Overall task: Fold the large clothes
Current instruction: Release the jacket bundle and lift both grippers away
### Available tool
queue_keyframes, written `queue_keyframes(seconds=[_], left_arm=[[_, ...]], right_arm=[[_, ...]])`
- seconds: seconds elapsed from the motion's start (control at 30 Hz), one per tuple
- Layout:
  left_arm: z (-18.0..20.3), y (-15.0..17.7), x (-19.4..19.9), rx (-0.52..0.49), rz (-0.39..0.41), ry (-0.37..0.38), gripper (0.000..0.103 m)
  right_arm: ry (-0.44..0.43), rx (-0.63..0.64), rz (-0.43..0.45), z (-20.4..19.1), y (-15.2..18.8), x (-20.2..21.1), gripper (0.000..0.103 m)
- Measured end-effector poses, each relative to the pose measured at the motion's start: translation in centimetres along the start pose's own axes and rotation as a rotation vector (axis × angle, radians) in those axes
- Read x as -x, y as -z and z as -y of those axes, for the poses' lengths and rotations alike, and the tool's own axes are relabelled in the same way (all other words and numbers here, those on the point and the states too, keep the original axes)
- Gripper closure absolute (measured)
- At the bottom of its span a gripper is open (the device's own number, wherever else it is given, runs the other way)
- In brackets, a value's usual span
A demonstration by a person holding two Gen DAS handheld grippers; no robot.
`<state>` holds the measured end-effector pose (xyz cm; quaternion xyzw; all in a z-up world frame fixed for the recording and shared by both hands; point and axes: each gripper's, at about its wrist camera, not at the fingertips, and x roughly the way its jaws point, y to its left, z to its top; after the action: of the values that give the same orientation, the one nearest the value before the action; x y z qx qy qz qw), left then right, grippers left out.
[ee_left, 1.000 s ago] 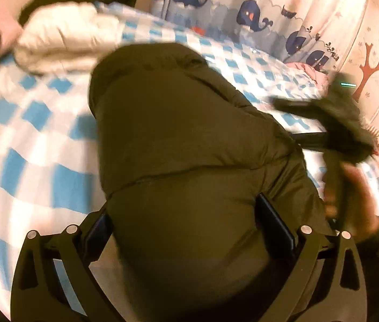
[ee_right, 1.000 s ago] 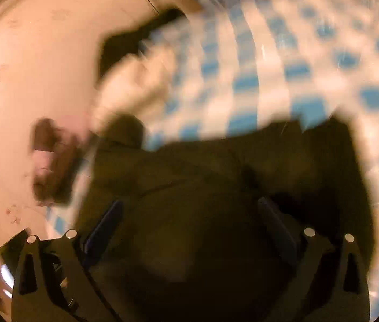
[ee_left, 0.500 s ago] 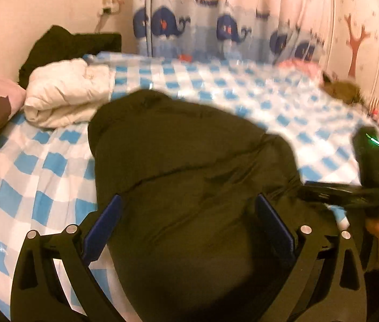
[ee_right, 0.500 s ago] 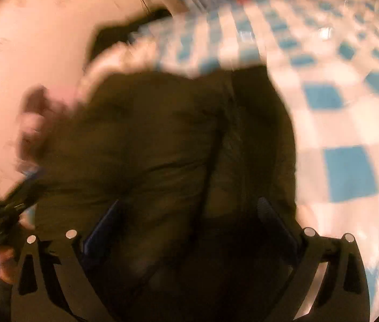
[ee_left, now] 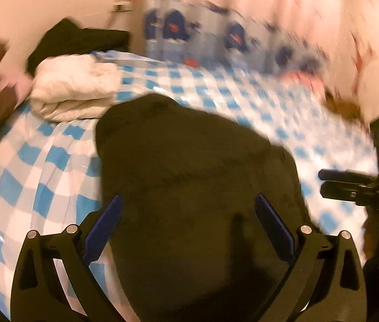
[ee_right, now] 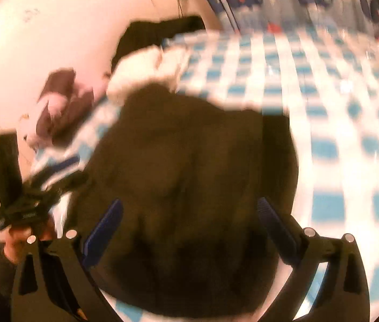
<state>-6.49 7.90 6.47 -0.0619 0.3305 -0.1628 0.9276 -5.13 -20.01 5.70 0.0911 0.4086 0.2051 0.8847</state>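
I see the dark olive padded jacket (ee_left: pixel 197 177) lying in a folded bundle on the bed (ee_left: pixel 41 161) with the blue and white checked sheet. My left gripper (ee_left: pixel 186 222) is above its near part, the jaws wide open and holding nothing. My right gripper (ee_right: pixel 189 225) is also over the jacket, jaws wide open and empty. A folded white jacket (ee_left: pixel 76 86) lies just beyond, near the wall. Both views are blurred.

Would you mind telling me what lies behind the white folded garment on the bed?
Behind the white folded garment a black garment lies against the wall. Its lower part is hidden by the white one.
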Motion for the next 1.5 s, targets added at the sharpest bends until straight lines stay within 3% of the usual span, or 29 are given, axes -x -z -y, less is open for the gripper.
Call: queue_keyframes(seconds=[0.07,0.13,0.17,0.2,0.33,0.4,0.47,0.53,0.6,0.63,0.67,0.73,0.8,0.87,0.93,0.97,1.0,1.07,1.13,1.27,1.4,1.5], left_arm=[[-1.6,-0.6,-0.7,0.103,-0.011,0.019,0.009],[-2.8,-0.8,-2.5,0.186,-0.081,0.006,0.009],[-3.1,-0.8,-3.6,0.212,-0.122,0.009,0.009],[-2.8,-0.7,-4.5,0.209,-0.152,-0.013,0.009],[-0.6,0.0,-3.7,0.110,-0.117,-0.103,0.009],[-0.1,0.4,-2.7,0.085,-0.082,-0.119,0.009],[0.2,1.0,-1.7,0.056,-0.053,-0.169,0.009],[0.1,1.3,-0.5,0.057,-0.033,-0.209,0.009],[-0.1,1.4,0.6,0.071,-0.006,-0.241,0.009],[-0.1,1.3,1.0,0.074,-0.003,-0.244,0.009],[0.0,1.3,1.3,0.072,0.000,-0.246,0.009],[0.1,1.5,1.4,0.056,-0.017,-0.255,0.009],[0.2,1.7,1.1,0.045,-0.047,-0.252,0.009],[0.2,1.8,0.9,0.041,-0.072,-0.248,0.009],[0.6,1.6,1.8,0.032,-0.044,-0.245,0.009],[1.0,1.3,2.4,0.024,-0.022,-0.247,0.009],[1.4,1.2,2.9,0.018,-0.004,-0.250,0.009],[2.4,0.8,4.0,0.011,0.034,-0.252,0.008],[3.3,0.6,4.3,0.007,0.035,-0.247,0.008],[4.4,0.6,4.2,-0.013,0.022,-0.292,0.008],[4.4,0.9,3.9,0.011,-0.009,-0.310,0.008],[3.9,1.1,3.9,0.039,-0.018,-0.321,0.008]], right_arm=[[0.021,-0.001,-0.047,1.0,-2.3,-3.4,0.007],[0.009,-0.061,-0.209,3.4,-2.4,-8.6,0.007],[-0.089,-0.151,-0.293,5.3,-1.8,-11.7,0.006],[-0.151,-0.228,-0.309,6.6,-1.1,-12.7,0.006],[-0.152,-0.198,-0.234,6.2,-0.9,-9.6,0.006],[-0.098,-0.116,-0.148,4.7,-1.0,-6.3,0.006],[-0.098,-0.050,-0.069,2.6,-1.2,-3.0,0.006],[-0.042,-0.007,-0.033,1.3,-0.5,-1.7,0.006],[0.016,0.001,-0.087,1.0,0.8,-2.5,0.006],[0.028,-0.014,-0.187,1.2,2.3,-4.5,0.006],[-0.004,-0.043,-0.249,2.4,3.0,-5.4,0.006],[-0.035,-0.104,-0.275,3.2,3.8,-6.0,0.006],[0.042,-0.073,-0.193,2.6,3.0,-3.7,0.007],[0.109,-0.022,-0.020,1.3,2.4,0.1,0.007],[0.132,0.011,0.092,-0.2,2.3,2.6,0.006],[0.197,0.028,0.142,-1.4,2.4,3.6,0.006],[0.241,0.037,0.158,-2.2,2.5,3.8,0.007],[0.235,0.040,0.167,-3.2,2.6,3.6,0.007],[0.232,0.037,0.175,-3.8,2.4,3.6,0.007],[0.340,0.047,0.208,-4.8,1.9,3.8,0.007],[0.376,0.028,0.153,-4.4,2.1,3.2,0.007],[0.355,0.049,0.141,-5.1,2.0,2.9,0.007]])
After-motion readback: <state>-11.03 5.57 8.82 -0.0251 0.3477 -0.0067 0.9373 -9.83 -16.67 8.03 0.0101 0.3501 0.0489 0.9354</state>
